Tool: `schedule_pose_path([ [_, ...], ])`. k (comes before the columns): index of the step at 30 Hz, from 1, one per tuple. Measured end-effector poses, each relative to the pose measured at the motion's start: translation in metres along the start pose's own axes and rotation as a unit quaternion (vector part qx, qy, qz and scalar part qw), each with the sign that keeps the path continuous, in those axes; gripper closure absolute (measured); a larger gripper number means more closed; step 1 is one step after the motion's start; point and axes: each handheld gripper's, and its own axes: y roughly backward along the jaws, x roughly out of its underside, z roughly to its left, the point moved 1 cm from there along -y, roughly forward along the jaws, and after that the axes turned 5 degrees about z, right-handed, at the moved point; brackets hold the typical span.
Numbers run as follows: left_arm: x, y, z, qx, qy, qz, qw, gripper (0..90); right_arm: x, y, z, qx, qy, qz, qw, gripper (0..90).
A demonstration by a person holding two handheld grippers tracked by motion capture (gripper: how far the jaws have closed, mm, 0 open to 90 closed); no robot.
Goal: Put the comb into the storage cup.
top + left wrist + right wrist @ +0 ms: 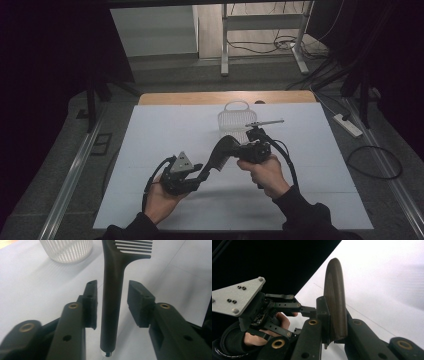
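A black comb (220,152) hangs over the white sheet between both grippers. My right gripper (234,148) is shut on its toothed head; in the right gripper view the pads press both faces of the comb (335,307) edge-on. My left gripper (202,172) is open around the handle. In the left gripper view the handle (111,302) stands between the two pads with a gap on each side, and the teeth (135,246) show at the top. The left gripper (310,311) with its grey plate (237,298) also appears in the right gripper view, held by a hand (262,337).
A white slatted basket (236,120) stands just beyond the grippers; its ribbed wall (66,250) shows at upper left. The white sheet (165,130) covers the table, with a wooden strip (200,97) at the back. A power strip (347,125) and cables lie on the floor at right.
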Motion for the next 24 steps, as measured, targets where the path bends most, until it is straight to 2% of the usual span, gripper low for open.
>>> schedule_pose_path([
  [6,0.001,0.001,0.003,0.010,0.014,-0.004,0.9998,44.0,0.000,0.004,0.001,-0.005,0.013,-0.009,0.9999,85.9],
  [7,0.001,0.001,0.004,0.013,0.018,-0.007,0.9997,39.2,-0.001,0.005,0.001,-0.006,0.017,-0.011,0.9998,85.9],
  [13,0.002,0.004,0.008,0.026,0.037,-0.015,0.9989,29.5,-0.001,0.009,0.001,-0.008,0.024,-0.018,0.9995,85.9],
  [18,0.003,0.007,0.010,0.031,0.052,-0.021,0.9979,14.6,-0.002,0.013,0.001,-0.008,0.030,-0.025,0.9992,85.9],
  [24,0.005,0.011,0.012,0.040,0.062,-0.015,0.9972,7.0,-0.003,0.019,0.000,-0.012,0.035,-0.031,0.9988,86.0],
])
